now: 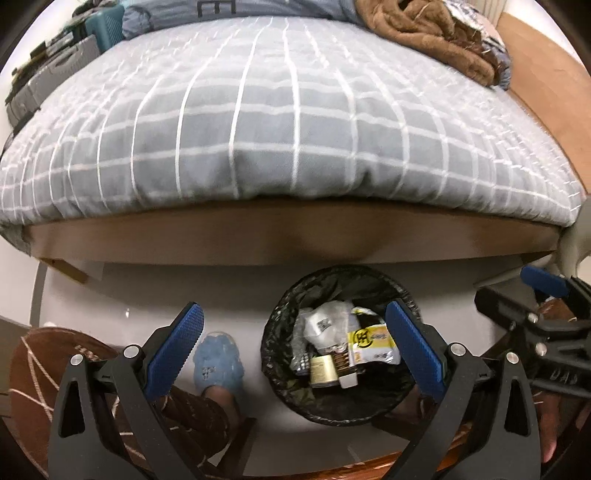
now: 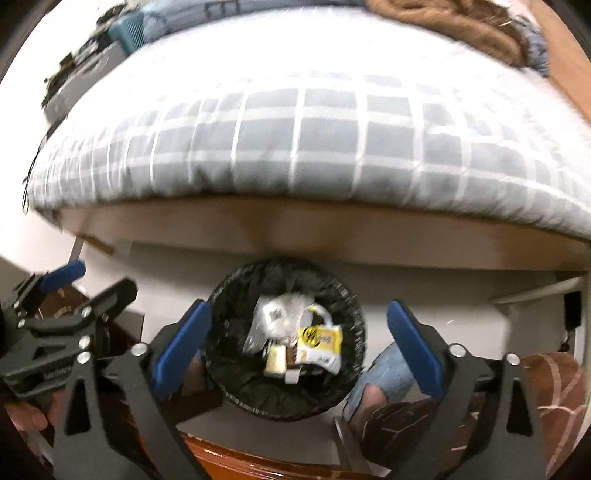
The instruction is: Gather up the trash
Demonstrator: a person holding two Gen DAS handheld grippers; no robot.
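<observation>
A round bin with a black liner point(image 1: 275, 332) stands on the white floor below the bed. It holds trash: a yellow-and-white packet point(image 1: 373, 341), a crumpled clear wrapper point(image 1: 327, 323) and a small box point(image 1: 323, 371). My left gripper point(image 1: 295, 325) is open and empty above the floor, its right finger over the bin. In the right wrist view the bin point(image 2: 229, 380) sits between the fingers of my right gripper point(image 2: 297, 325), which is open and empty above it. Each gripper shows at the edge of the other's view.
A bed with a grey checked cover point(image 1: 277, 122) and wooden frame point(image 1: 258, 236) fills the upper half. A brown blanket point(image 1: 436, 33) lies at its far right. The person's feet in blue slippers point(image 1: 218, 360) flank the bin. Grey crates point(image 1: 48, 74) stand at left.
</observation>
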